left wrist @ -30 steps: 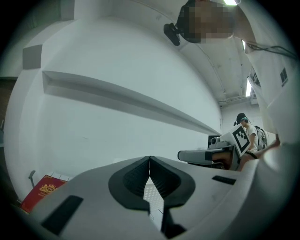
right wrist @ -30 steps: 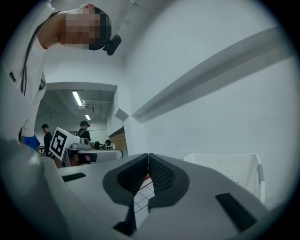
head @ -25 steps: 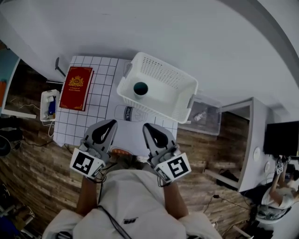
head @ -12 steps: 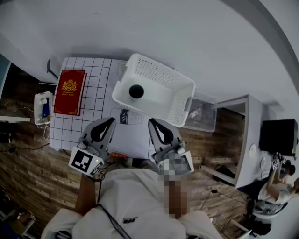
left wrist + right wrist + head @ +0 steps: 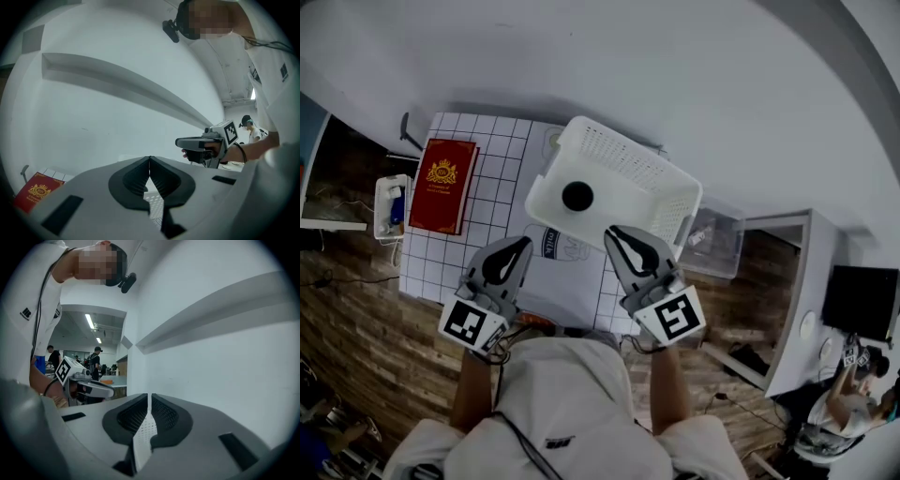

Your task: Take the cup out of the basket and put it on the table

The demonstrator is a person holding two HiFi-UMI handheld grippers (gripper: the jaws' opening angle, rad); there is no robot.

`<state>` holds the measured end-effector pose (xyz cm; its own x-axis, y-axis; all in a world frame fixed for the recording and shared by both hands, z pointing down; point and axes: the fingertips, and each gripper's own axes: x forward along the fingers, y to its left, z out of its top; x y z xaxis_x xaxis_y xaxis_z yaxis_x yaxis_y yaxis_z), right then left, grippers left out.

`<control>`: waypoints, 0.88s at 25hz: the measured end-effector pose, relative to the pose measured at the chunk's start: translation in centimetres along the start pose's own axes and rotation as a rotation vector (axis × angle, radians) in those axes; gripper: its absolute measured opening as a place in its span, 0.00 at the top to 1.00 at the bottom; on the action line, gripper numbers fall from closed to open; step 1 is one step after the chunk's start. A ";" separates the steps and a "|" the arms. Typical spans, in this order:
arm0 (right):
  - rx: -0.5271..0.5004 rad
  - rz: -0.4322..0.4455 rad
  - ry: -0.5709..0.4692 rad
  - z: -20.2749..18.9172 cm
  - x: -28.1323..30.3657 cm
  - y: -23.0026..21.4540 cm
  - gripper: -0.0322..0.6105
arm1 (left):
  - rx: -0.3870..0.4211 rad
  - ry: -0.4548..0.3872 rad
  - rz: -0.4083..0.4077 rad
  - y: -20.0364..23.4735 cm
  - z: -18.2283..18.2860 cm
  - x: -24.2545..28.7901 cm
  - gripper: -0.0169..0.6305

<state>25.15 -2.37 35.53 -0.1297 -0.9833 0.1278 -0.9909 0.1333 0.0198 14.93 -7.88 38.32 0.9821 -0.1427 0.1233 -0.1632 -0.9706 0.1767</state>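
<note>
A white perforated basket [image 5: 628, 178] stands on the white gridded table [image 5: 497, 159], and a dark round cup [image 5: 577, 196] sits inside it near its left wall. My left gripper [image 5: 522, 247] is shut and empty, short of the basket and to the left of its near rim. My right gripper [image 5: 617, 232] is shut and empty too, its tips at the basket's near rim, right of the cup. In the left gripper view the jaws [image 5: 150, 161] meet, with basket mesh [image 5: 155, 206] below them. The right gripper view shows closed jaws [image 5: 149, 397] over the basket wall [image 5: 143, 441].
A red book [image 5: 442, 186] lies on the table's left part. A small white tray [image 5: 394, 208] sits off its left edge and a clear plastic box [image 5: 712, 239] stands right of the basket. A printed sheet [image 5: 551, 242] lies before the basket. The white wall is close behind.
Both grippers have moved forward toward the basket, the right one further, its tips now at the near rim. Both stayed shut. The cup and basket have not moved.
</note>
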 end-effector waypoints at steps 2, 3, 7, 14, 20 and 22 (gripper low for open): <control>-0.027 0.032 0.037 -0.8 0.8 -0.8 0.93 | -0.003 0.007 0.004 0.2 -0.2 0.4 0.96; -0.037 0.045 0.052 -1.2 1.1 -1.2 0.93 | -0.005 0.010 0.006 0.3 -0.3 0.6 0.96; -0.095 0.116 0.138 -3.0 2.7 -2.3 0.85 | -0.010 0.019 0.015 0.7 -0.6 1.2 0.96; -0.191 0.235 0.316 -6.7 5.7 -3.2 0.65 | -0.020 0.030 0.029 1.2 -1.1 1.4 0.96; -0.244 0.341 0.422 -10.1 8.4 -3.8 0.50 | -0.023 0.037 0.037 1.5 -1.5 1.7 0.96; -0.249 0.376 0.446 -11.3 9.2 -3.7 0.46 | -0.026 0.038 0.041 1.6 -1.7 1.7 0.96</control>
<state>28.07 -10.53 47.84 -0.3866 -0.7243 0.5709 -0.8351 0.5376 0.1166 16.23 -9.32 40.45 0.9704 -0.1739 0.1676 -0.2056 -0.9589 0.1958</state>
